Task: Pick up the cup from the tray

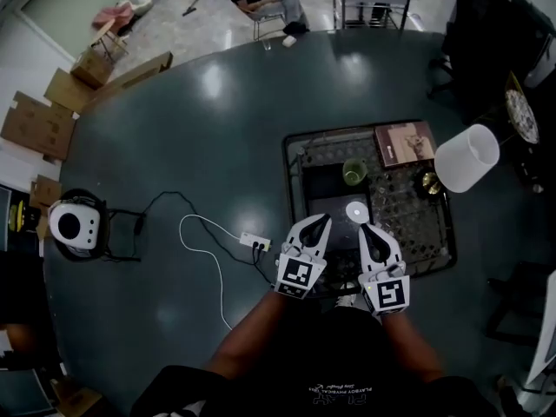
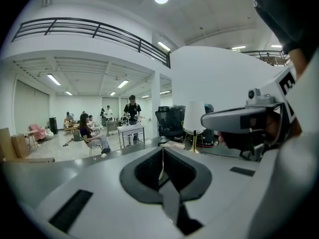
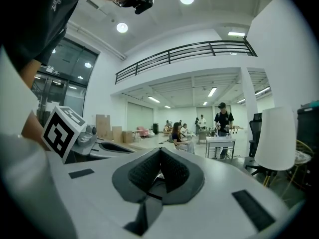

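In the head view a small green cup (image 1: 354, 172) stands upright in the dark tray (image 1: 295, 174) on the right half of the round table. A white disc (image 1: 357, 210) lies in the tray just nearer than the cup. My left gripper (image 1: 320, 222) is shut and empty at the tray's near left edge, short of the cup. Beside it my right gripper (image 1: 368, 230) is also shut and empty, over the tray's near part. Both gripper views look level across the room past shut jaws, left gripper (image 2: 162, 149) and right gripper (image 3: 160, 150); the cup shows in neither.
A lamp with a white shade (image 1: 467, 157) stands at the tray's far right, beside a brown book (image 1: 405, 142). A white power strip (image 1: 254, 242) with cables lies left of the grippers, a round white device (image 1: 71, 223) at the table's left edge. People sit far behind.
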`<state>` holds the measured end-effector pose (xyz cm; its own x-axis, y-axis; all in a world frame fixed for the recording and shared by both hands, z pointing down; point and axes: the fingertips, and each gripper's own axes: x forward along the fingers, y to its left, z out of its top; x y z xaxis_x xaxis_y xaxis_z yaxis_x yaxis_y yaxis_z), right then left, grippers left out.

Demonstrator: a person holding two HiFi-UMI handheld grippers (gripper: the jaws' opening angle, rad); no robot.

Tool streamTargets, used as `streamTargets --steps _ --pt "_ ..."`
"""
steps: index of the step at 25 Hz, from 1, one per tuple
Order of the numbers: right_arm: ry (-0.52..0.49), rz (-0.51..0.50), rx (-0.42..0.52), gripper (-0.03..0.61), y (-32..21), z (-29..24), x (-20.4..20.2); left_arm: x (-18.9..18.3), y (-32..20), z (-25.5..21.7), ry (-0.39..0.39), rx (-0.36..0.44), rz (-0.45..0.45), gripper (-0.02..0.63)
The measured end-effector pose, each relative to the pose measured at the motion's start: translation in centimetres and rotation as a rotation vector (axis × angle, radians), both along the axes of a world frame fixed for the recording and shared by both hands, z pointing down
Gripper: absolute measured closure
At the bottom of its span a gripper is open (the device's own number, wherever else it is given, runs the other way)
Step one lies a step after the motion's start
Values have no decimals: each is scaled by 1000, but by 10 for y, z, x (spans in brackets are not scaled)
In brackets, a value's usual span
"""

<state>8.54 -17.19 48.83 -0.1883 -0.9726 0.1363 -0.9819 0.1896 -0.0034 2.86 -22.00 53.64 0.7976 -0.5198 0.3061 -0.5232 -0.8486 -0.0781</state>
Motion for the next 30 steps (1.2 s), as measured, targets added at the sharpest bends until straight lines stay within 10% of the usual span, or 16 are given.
streamTargets --steps 14,21,30 --pt "-32 140 -106 570 -50 75 24 53 -68 80 -6 -126 85 581" --pt "-50 177 -132 570 -56 93 40 81 -86 119 -62 -124 96 324" --pt "-48 171 -153 569 -54 103 41 115 -101 164 -125 -145 130 210"
